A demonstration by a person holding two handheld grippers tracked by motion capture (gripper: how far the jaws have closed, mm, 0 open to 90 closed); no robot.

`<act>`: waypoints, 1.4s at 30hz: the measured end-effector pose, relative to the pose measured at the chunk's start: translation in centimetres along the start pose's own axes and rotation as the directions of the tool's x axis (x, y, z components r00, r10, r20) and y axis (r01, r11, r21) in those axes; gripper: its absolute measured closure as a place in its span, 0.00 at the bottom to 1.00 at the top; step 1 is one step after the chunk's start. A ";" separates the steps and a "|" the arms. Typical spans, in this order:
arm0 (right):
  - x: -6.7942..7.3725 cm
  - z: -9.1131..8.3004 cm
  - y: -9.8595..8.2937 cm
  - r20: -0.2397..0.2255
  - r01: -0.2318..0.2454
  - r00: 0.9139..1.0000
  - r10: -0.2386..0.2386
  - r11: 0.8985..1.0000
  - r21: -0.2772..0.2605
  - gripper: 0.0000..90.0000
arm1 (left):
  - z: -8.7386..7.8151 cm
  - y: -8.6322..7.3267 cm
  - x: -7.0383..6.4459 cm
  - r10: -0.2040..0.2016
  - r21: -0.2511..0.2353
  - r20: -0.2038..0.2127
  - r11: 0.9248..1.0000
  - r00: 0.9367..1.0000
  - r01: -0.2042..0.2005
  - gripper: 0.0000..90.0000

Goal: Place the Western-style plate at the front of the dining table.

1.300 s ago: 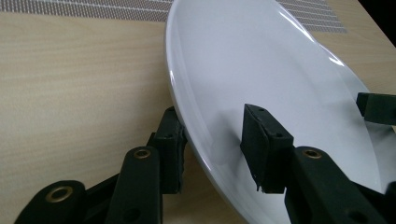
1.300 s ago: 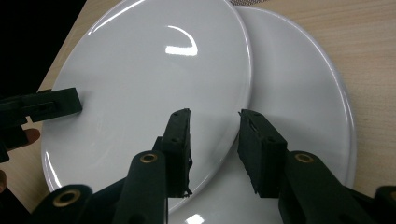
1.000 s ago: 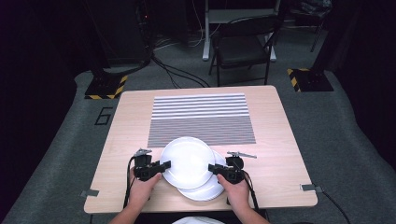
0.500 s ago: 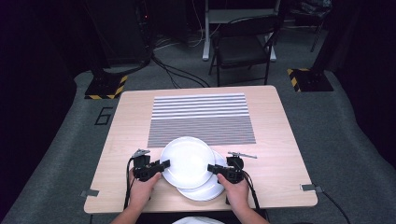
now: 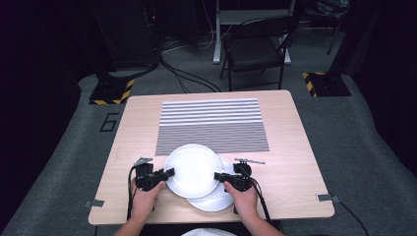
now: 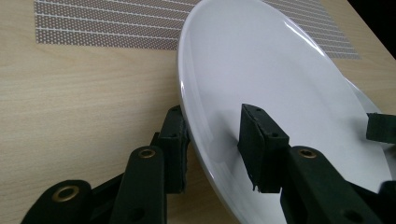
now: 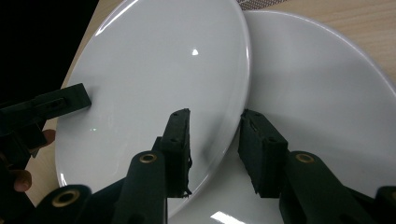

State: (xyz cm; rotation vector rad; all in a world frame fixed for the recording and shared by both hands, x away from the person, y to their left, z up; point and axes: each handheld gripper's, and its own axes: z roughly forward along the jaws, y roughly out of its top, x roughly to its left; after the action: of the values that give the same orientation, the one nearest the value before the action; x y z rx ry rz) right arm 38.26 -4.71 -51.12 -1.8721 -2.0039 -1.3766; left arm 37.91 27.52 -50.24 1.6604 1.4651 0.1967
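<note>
A big wooden table (image 5: 295, 167) fills the middle of the high view. A striped mat (image 5: 211, 125) lies flat on its far half. That leaves the near half bare for the work.

On the near half sit two white plates. The top plate (image 5: 193, 170) lies partly over the bottom plate (image 5: 216, 200). The bottom one peeks out toward the person and a bit to the right. The top plate looks lifted and tipped, because in the left gripper view its edge stands up off the wood. I think the person is taking it off the other plate, or setting it down on it.

A claw grips the top plate on each side, most likely because it is wide and smooth. Two holds stop it from tipping or sliding.

The left gripper (image 5: 156, 178) is at the plate's left rim. In its own view the left gripper (image 6: 215, 137) has one jaw under the rim and one jaw on top. The jaws are only a little apart, with the rim between them. It looks like it is pinching the plate.

The right gripper (image 5: 230, 180) is at the plate's right rim. In its own view the right gripper (image 7: 215, 140) has one jaw on the top plate and one jaw over the bottom plate. The rim runs between them. I cannot tell if they squeeze it or just sit around it.

A small thin metal piece (image 5: 250, 161) lies on the table just past the right hand.
</note>
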 end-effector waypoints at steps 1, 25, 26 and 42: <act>0.1 0.1 0.1 0.003 0.002 1.000 -0.002 1.000 0.000 0.71 | -0.1 0.0 0.1 -0.003 -0.002 -0.004 1.000 1.000 0.003 0.70; 2.0 1.3 -0.3 0.043 0.092 0.995 -0.093 0.995 0.035 0.65 | -0.8 -0.5 0.7 -0.004 -0.007 -0.015 1.000 1.000 0.004 0.68; 2.1 1.4 -0.2 0.045 0.095 0.994 -0.097 0.995 0.040 0.65 | -0.8 -0.5 0.7 -0.003 -0.006 -0.017 1.000 1.000 0.003 0.68; 3.1 1.7 -0.7 0.100 0.192 0.976 -0.192 0.981 0.010 0.58 | -1.0 -0.8 0.3 0.026 0.009 -0.048 1.000 0.999 -0.026 0.65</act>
State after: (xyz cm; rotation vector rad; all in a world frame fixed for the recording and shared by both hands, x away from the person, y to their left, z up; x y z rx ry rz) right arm 37.72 -1.16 -50.64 -1.8226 -2.2877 -1.3487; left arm 36.84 28.22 -50.34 1.6923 1.4821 0.2467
